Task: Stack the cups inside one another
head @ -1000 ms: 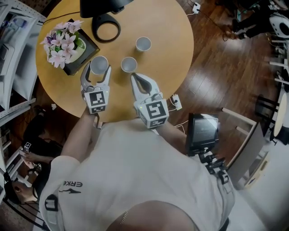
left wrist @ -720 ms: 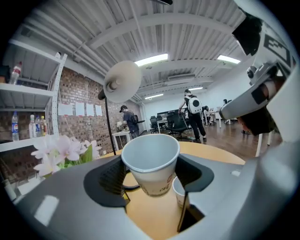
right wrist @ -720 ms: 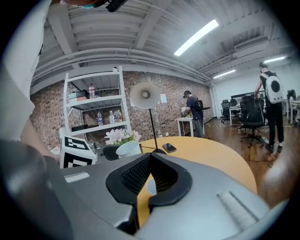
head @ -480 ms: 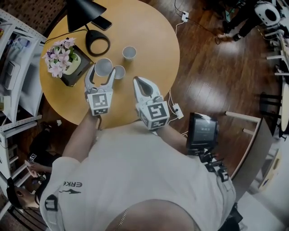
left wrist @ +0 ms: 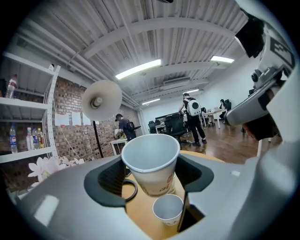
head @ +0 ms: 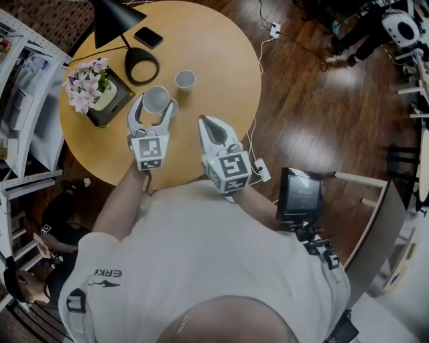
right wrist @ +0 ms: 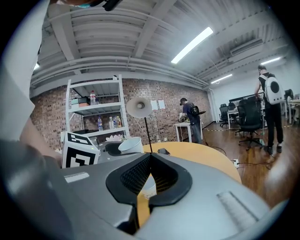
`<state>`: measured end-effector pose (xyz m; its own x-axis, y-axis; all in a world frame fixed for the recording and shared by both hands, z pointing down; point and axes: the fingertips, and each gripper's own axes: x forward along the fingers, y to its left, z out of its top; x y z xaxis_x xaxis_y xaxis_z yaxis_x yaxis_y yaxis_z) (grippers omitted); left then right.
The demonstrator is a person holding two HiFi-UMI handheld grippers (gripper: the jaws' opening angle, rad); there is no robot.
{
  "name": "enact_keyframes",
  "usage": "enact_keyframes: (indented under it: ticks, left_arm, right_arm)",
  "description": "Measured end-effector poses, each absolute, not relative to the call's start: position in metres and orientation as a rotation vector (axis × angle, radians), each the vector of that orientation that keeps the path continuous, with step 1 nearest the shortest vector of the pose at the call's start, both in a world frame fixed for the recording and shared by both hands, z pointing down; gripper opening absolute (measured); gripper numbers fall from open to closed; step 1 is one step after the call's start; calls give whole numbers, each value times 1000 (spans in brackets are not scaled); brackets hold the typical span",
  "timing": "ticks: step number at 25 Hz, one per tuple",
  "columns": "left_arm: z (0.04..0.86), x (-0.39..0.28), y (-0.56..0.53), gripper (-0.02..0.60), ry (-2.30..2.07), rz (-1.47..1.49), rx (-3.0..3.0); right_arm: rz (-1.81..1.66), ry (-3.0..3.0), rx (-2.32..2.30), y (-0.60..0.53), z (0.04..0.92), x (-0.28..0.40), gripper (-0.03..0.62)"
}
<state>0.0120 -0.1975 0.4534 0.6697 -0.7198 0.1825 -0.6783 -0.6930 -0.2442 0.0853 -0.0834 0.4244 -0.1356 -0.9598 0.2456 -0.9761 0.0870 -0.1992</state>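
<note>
While gripping a cup [left wrist: 152, 164], the left tool [head: 155, 104] points nearly level.

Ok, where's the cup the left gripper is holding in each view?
Head view: upper left of centre, the held cup between the left gripper's jaws.
Left gripper view: centre, filling the gap between the jaws.
Right gripper view: left of centre, small, white rim showing.
Shared landmark: the desk lamp.
</note>
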Motion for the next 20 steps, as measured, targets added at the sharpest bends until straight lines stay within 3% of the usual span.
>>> enact_keyframes:
  ticks: [20]
  left_arm:
    - [512,24,-189,327,1056,-544,-2805]
  right_arm:
    - [467,-2229,1995,-102,427,91,14]
